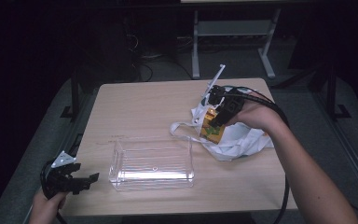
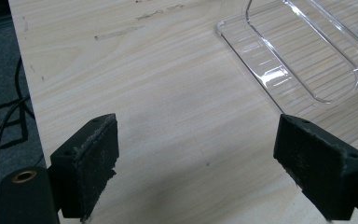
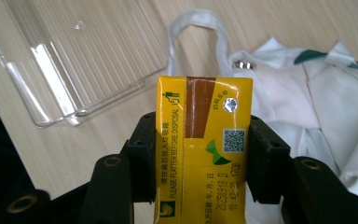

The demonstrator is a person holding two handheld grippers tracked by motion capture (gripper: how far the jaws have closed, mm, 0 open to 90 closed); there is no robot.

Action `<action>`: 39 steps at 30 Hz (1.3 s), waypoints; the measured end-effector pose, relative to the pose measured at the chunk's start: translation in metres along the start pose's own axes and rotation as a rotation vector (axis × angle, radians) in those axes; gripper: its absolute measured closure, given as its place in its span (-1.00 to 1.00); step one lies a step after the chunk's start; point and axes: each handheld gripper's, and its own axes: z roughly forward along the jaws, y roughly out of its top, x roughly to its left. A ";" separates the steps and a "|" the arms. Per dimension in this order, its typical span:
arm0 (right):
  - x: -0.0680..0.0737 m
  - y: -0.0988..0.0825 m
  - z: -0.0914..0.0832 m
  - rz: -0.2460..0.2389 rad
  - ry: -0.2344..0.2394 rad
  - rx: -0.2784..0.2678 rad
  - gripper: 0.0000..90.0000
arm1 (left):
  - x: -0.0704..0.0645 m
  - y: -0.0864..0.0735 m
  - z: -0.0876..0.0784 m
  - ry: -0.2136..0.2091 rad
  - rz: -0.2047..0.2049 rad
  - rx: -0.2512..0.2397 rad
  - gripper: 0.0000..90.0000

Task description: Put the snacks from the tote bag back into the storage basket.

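We read print on one thing, the yellow drink carton (image 3: pixel 204 149). Along its left edge runs "PLEASE FLATTEN BEFORE DISPOSAL", with a line of Chinese characters beside it and a small green figure-and-bin sign above. Further right sits a QR code over a green leaf mark. Its stamped date code is too blurred to read.

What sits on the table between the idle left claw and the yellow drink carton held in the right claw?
In the high view, a clear ribbed plastic tray lies between the left claw and the yellow drink carton gripped by the right claw.
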 end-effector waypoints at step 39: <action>0.083 0.050 0.021 -0.277 0.124 0.017 0.16 | 0.003 -0.002 -0.002 0.002 -0.011 -0.008 -0.69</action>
